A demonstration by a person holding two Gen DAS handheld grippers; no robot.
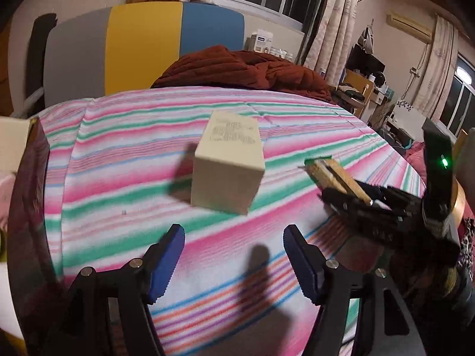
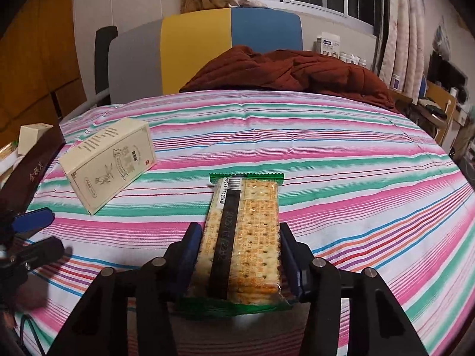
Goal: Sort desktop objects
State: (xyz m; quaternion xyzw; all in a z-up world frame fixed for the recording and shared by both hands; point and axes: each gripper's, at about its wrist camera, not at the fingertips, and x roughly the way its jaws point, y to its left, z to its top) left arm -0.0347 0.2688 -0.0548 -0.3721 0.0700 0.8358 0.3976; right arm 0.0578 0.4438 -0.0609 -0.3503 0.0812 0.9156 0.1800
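Note:
A cream carton box lies on the striped cloth, just ahead of my left gripper, which is open and empty. The same box shows at the left of the right wrist view. My right gripper is shut on a cracker packet with green ends, held above the cloth. In the left wrist view the right gripper holds the packet to the right of the box. The left gripper shows at the left edge of the right wrist view.
A dark maroon box with small cream boxes behind it stands at the left edge; it also shows in the left wrist view. A rust-red quilted jacket lies at the far side. A grey, yellow and blue board stands behind.

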